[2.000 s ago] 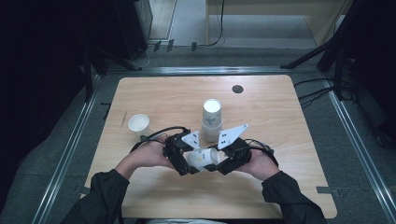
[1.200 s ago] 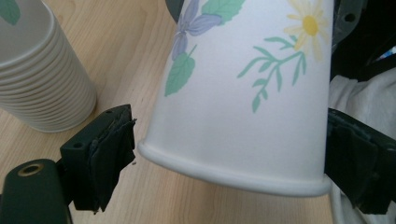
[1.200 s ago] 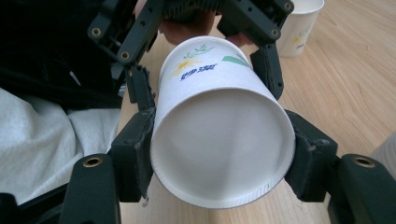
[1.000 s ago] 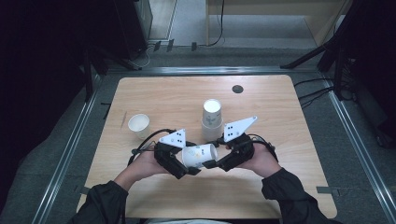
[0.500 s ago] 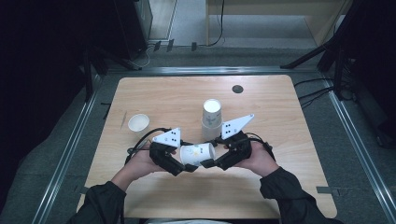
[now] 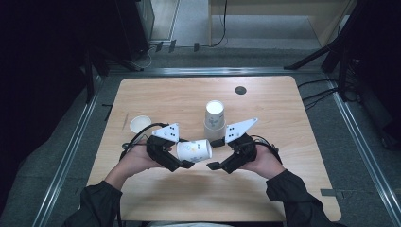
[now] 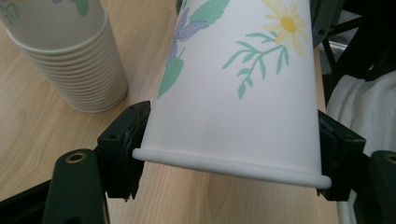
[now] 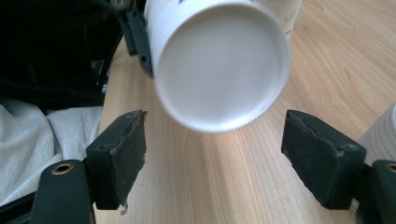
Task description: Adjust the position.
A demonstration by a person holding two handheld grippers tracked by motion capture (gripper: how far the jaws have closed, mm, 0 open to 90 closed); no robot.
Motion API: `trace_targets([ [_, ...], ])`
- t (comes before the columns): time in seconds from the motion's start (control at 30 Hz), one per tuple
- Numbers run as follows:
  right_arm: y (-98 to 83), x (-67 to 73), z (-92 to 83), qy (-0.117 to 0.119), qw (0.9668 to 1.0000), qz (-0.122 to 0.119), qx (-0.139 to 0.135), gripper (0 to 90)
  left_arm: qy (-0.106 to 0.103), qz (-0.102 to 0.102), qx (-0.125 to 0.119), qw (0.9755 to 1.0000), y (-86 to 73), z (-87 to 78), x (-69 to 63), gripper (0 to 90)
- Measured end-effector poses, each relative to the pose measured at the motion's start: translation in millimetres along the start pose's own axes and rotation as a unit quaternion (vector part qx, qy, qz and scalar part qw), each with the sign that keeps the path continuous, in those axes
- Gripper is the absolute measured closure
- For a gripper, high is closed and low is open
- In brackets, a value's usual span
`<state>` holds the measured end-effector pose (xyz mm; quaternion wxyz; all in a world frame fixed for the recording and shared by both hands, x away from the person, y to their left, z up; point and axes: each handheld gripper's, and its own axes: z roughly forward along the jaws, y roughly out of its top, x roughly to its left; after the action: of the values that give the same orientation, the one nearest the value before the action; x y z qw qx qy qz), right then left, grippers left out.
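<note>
High view shows a white paper cup printed with green leaves and a yellow daisy (image 6: 194, 150) held on its side above the near half of the pale wooden table (image 6: 283, 118), between the two hands. The left gripper (image 6: 182, 163) is clamped on it near the rolled rim; in the left gripper view both black pads press the cup wall (image 7: 233, 93) just above that rim. The right gripper (image 6: 213, 153) stands with its jaws spread wide, having just been opening, and the right gripper view shows the cup's flat base (image 8: 219, 65) between and beyond the pads, touching neither.

The cup looks very light and thin-walled, so I judge it will dent or go oval under a hard squeeze. The rolled rim is the stiffest part, and the base ring is the next firmest; the smooth, tapered wall between them may slip. A hold close to the rim, as now, seems the safest.

A stack of the same flowered paper cups, upside down (image 6: 214, 120), stands just behind the grippers, close to the right one. A small white round lid or dish (image 6: 140, 124) lies near the left edge, and a dark round hole (image 6: 240, 90) sits farther back. Open tabletop lies at the right and toward the person; the near edge is not far below the hands.
</note>
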<state>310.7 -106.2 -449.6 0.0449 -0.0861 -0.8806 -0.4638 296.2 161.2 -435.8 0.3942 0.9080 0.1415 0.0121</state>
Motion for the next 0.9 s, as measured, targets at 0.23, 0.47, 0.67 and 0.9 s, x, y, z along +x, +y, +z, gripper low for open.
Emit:
trace_targets([
  [0.23,-5.8,5.6,6.1,0.0,0.9995,-0.016,0.026,24.6,-0.012,0.015,0.037,0.9991,5.9,1.9,4.4,25.1],
  [0.47,-11.9,6.1,6.0,-0.016,0.9991,-0.012,0.037,24.6,-0.011,0.035,0.074,0.9966,14.1,11.1,5.0,25.2],
  [0.67,-15.9,5.2,0.5,-0.031,0.999,-0.005,0.032,24.7,-0.01,0.04,0.107,0.9934,18.8,19.3,7.2,25.2],
  [0.9,-16.5,4.8,-0.9,-0.041,0.9984,-0.009,0.037,24.7,-0.01,0.041,0.136,0.9898,20.6,25.9,10.6,25.2],
])
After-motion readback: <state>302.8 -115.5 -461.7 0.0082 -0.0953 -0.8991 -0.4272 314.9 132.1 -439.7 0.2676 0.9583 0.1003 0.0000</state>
